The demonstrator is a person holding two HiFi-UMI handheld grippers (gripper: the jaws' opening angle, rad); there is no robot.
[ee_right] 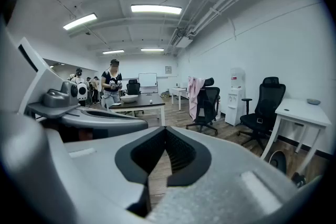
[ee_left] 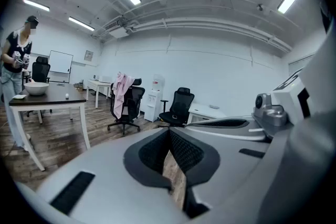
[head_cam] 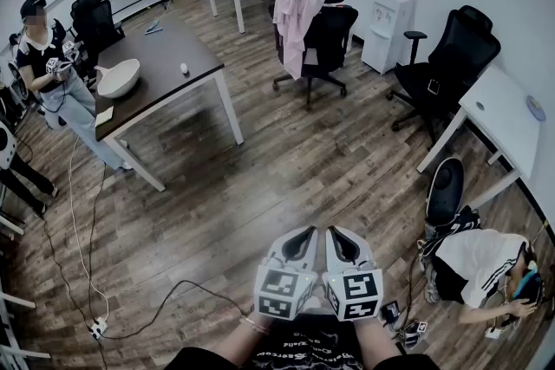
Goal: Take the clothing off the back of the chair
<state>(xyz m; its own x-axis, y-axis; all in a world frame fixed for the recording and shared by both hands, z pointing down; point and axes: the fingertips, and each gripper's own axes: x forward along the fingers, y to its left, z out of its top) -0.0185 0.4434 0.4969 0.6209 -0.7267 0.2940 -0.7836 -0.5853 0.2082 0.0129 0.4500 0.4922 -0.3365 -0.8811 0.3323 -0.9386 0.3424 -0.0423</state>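
The clothing (head_cam: 295,22), a pale pink garment, hangs over the back of a black chair (head_cam: 336,32) at the far side of the room, a little right of centre, with its long end trailing down the chair's left side. Nothing of the task is done yet, as far as the views show: you stand well apart from the chair, with a wide stretch of floor (head_cam: 286,178) between you and it. Your left gripper (head_cam: 305,236) and right gripper (head_cam: 340,238) are held side by side just in front of you, both with jaws closed together and nothing between them. What is left, I judge, is the whole job: walk up to the chair, open a gripper, take hold of the cloth and lift it clear of the backrest. The floor is dark wood plank, and a cable (head_cam: 78,221) snakes across it on the near left to a power strip. A dark counter (head_cam: 165,56) stands far left with a white bowl (head_cam: 117,78) on it, and a person (head_cam: 48,56) stands beside it. A second black chair (head_cam: 451,65) and a white counter (head_cam: 503,113) sit on the right, a water dispenser (head_cam: 388,17) stands against the far wall, and another person (head_cam: 481,260) crouches on the near right.
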